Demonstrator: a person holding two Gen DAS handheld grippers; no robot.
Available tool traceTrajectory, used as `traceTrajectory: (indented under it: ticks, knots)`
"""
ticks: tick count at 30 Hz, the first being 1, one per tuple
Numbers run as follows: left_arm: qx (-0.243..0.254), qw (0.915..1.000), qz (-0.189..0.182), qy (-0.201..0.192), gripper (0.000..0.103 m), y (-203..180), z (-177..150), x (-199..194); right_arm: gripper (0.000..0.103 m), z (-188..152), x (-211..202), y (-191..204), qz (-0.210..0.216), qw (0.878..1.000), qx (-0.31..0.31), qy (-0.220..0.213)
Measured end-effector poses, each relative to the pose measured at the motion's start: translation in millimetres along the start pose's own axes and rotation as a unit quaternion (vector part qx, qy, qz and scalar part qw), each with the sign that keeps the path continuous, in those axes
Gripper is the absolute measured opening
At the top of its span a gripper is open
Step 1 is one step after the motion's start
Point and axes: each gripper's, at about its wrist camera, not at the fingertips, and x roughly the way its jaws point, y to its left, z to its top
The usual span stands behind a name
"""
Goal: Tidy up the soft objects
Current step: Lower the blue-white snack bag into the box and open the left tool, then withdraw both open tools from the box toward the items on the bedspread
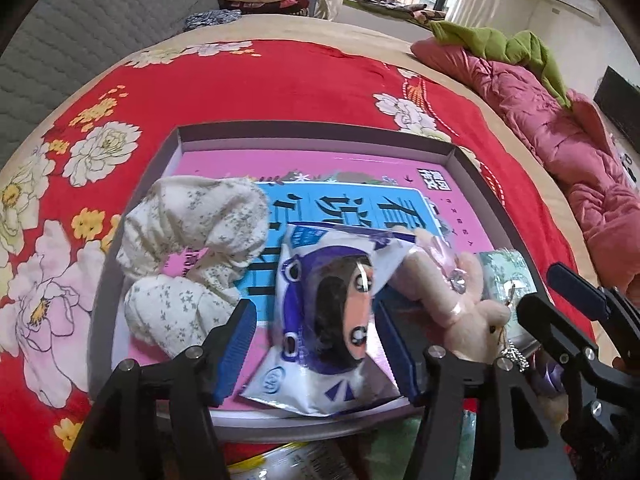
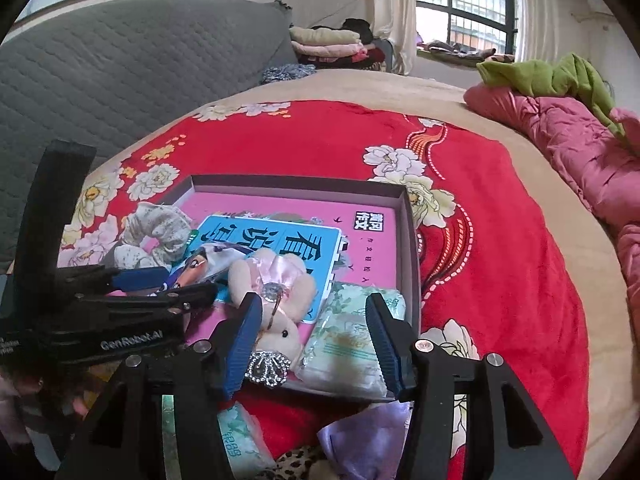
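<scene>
Both sets of jaws stood wide, gripping nothing, over the box (image 1: 460, 156) already gathering the snack packet (image 1: 320, 320) and tissue pack (image 2: 352, 344).

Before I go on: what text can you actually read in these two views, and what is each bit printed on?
"GenRobot.AI": white lettering on the side of the left tool.
Large Chinese characters on the blue panel of the pink book cover in the tray: seen upside down, not read with confidence.
Small black label on that cover: too small.
Print on the green tissue pack and the cartoon packet: blurred.
</scene>
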Motion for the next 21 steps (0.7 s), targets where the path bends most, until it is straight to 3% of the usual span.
traceTrajectory:
  ticks: [21]
  knots:
    - [-0.016, 0.9991, -0.010, -0.037, 0.062, 21, -2, -45, 0.059, 1, -7, -2, -0.008, 1.000, -0.004, -0.006]
